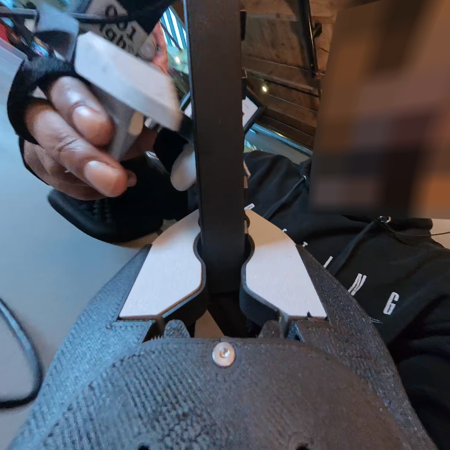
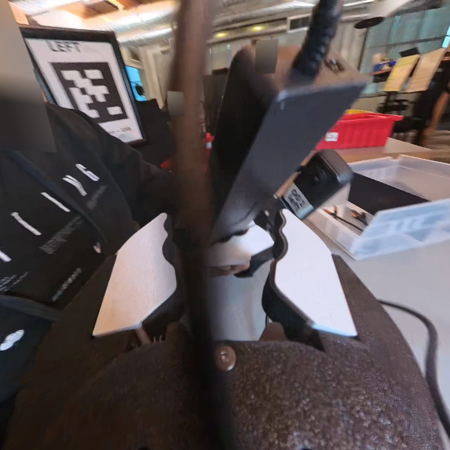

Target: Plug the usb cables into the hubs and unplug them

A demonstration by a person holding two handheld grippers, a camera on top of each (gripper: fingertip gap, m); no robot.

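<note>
At frame centre, left wrist view: left gripper [image 1: 222, 255], white pads [image 1: 170, 267] clamped on a flat black bar [image 1: 214, 121], probably a hub, rising to the top edge.

Right gripper [image 2: 224, 267]: jaws apart, a blurred dark bar [image 2: 190, 121] against the left-of-frame pad; grip cannot be told.

Upper right: grey slab [image 2: 292, 146] with braided cable [image 2: 316, 36].

Lower left: loose black cable [image 1: 22, 360] on the table [image 1: 36, 243].

Handling: bar likely light, rigid, smooth; hold by flat faces. Cable limp; take at the plug.
</note>
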